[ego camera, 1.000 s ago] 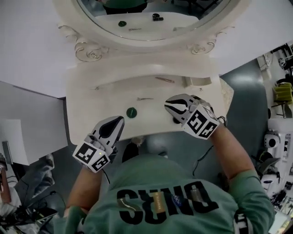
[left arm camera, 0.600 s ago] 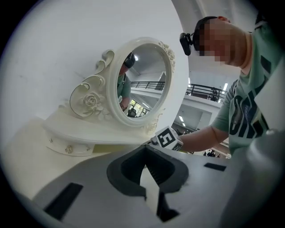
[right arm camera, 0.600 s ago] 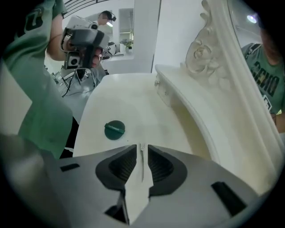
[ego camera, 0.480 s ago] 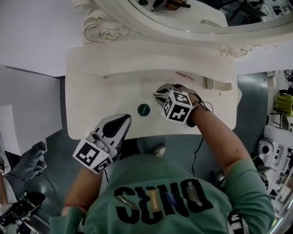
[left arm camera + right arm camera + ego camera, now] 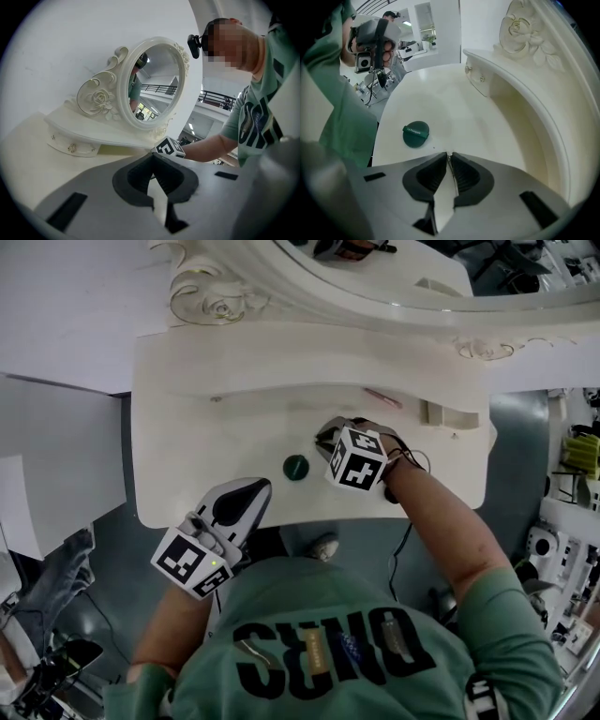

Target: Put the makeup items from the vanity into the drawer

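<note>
A round dark green compact lies on the white vanity top. A thin pink stick rests farther back by the shelf. My right gripper is low over the top, just right of the compact. Its jaws are shut, with a thin pale metal sliver pinched between the tips. My left gripper hovers at the vanity's front edge, left of the compact, shut with nothing in it.
A small open drawer sits at the right of the vanity's raised shelf, and a closed one with a knob at the left. The oval carved mirror rises behind. Floor and clutter lie beyond the vanity's right end.
My right gripper moved from the front right edge to the middle of the top, over where a thin metal item lay, and shut there. The left gripper barely moved.
</note>
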### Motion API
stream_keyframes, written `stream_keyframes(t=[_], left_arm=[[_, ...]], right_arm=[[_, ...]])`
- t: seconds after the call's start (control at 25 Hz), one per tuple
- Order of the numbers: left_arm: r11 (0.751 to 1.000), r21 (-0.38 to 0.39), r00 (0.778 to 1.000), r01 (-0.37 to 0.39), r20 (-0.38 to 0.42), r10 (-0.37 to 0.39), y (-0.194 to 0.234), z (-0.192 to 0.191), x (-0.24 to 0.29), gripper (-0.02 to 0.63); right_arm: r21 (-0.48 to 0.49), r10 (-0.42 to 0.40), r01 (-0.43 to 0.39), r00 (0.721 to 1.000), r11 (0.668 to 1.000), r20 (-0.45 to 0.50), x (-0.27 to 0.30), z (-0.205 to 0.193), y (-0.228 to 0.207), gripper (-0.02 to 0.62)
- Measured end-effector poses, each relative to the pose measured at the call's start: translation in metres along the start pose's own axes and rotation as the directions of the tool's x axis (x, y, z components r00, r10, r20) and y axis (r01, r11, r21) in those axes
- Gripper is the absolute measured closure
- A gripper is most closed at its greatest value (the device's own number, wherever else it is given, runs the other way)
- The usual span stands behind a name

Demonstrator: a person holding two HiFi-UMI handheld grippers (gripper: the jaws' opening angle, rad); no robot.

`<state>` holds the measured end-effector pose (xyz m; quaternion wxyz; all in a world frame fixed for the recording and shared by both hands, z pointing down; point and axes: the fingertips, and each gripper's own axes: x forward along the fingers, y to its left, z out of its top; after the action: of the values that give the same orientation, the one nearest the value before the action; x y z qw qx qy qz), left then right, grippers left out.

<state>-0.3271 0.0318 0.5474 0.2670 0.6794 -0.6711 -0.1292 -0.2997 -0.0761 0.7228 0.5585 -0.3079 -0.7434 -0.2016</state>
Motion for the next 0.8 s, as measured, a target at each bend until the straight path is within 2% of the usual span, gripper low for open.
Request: stream_keyframes(t=[0.12,0.24,0.36,0.44,0.52,0.6,0.8], left_arm=[[1.000,0.011,1.000,0.011,-0.007,-0.011,-0.004,0.002,0.003,0.598],[0.999,0.041,1.000,0.026,-0.015,-0.026,-0.015,0.009,0.008,0.598],[0.997,0.067,0.999,0.045,-0.023,-0.043,-0.035,0.020,0.015,0.598],[0.993,0.091,0.997,0.080,-0.029,-0.077,-0.054,0.029,0.024,0.598],[0.983,0.128,0.991,0.131,-0.037,-0.128,-0.077,0.039,0.038,0.598],[0.969,0.160,0.982,0.187,-0.049,-0.181,-0.104,0.048,0.052,0.598],[0.921,0.209,0.944,0.328,-0.095,-0.315,-0.194,0.061,0.087,0.598]], right_arm=[[0.001,-0.019,0.019,0.999,1.000,0.026,-0.006,0.001,0.001,0.548],[0.042,-0.056,0.052,0.993,0.998,0.104,-0.036,0.008,0.004,0.549],[0.094,-0.110,0.093,0.975,0.991,0.194,-0.085,0.009,0.008,0.549],[0.148,-0.172,0.137,0.952,0.979,0.254,-0.127,0.004,0.010,0.549],[0.222,-0.256,0.192,0.915,0.956,0.313,-0.174,-0.006,0.011,0.549],[0.309,-0.342,0.234,0.866,0.922,0.366,-0.223,-0.022,0.019,0.549],[0.507,-0.535,0.291,0.719,0.811,0.443,-0.338,-0.080,0.066,0.549]])
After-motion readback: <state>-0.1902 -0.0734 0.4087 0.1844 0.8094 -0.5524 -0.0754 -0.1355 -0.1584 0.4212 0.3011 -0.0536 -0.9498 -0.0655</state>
